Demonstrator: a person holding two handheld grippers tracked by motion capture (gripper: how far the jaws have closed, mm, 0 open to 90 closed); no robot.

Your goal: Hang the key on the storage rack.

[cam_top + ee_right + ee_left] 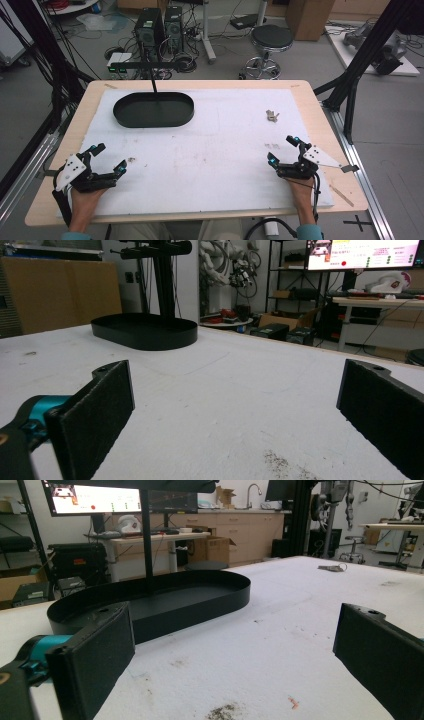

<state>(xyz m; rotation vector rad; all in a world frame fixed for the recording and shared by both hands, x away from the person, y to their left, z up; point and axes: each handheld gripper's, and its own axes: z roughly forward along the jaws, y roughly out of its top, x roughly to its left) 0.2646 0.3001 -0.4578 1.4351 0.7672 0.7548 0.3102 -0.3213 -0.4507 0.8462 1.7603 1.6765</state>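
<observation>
Right now the small metal piece (271, 116) lies by itself on the white mat (215, 150), well apart from your right tool (284, 151) and toward the far right of the tabletop (310, 95); it is too small to tell just what it is. Across the mat, at the far left, sits the black oval tray (153, 110) with nothing in it, a thin black post (152, 82) rising at its far rim. Your right tool rests near the front edge with its jaws spread wide and nothing between them. Your left tool (107, 157) rests at the front left, jaws likewise wide and bare. Judging by this, nothing is picked up yet: the reach, the grasp and any carry to the tray all remain.
</observation>
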